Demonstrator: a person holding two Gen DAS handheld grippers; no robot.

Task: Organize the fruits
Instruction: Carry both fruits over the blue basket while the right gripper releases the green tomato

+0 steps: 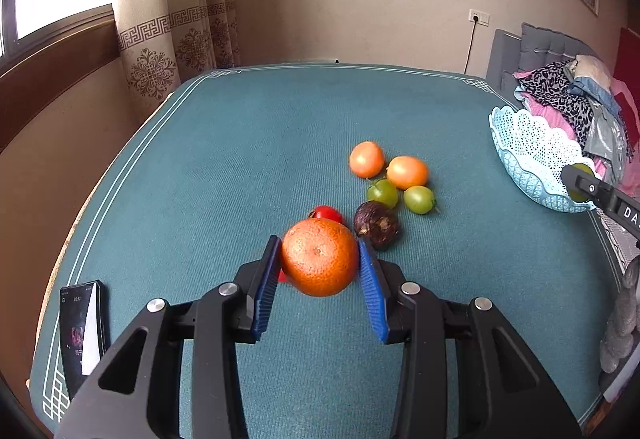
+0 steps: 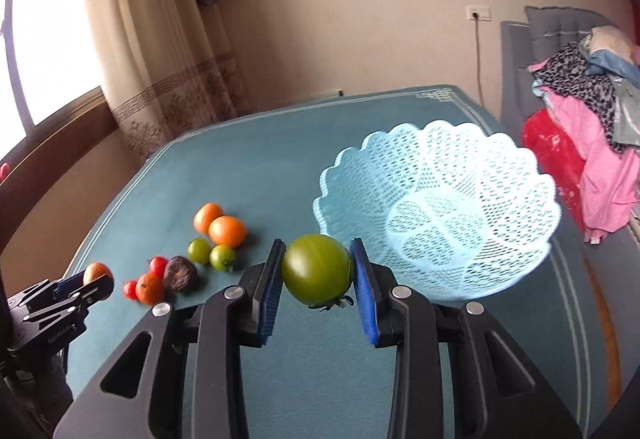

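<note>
Lying at the table's (image 1: 240,143) near-left edge, a phone (image 1: 82,331); loose fruit ahead: two orange tomatoes (image 1: 367,159), two green ones (image 1: 383,192), a dark wrinkled fruit (image 1: 377,224). Left gripper (image 1: 319,265) pinches a dimpled orange (image 1: 319,257) above the cloth, pads tight on both sides.

Right view: pale blue lattice basket (image 2: 440,207) just ahead, clothes pile (image 2: 592,119) behind. Right gripper (image 2: 316,271) clamps a glossy green tomato (image 2: 316,269), stem down, near the basket rim.
</note>
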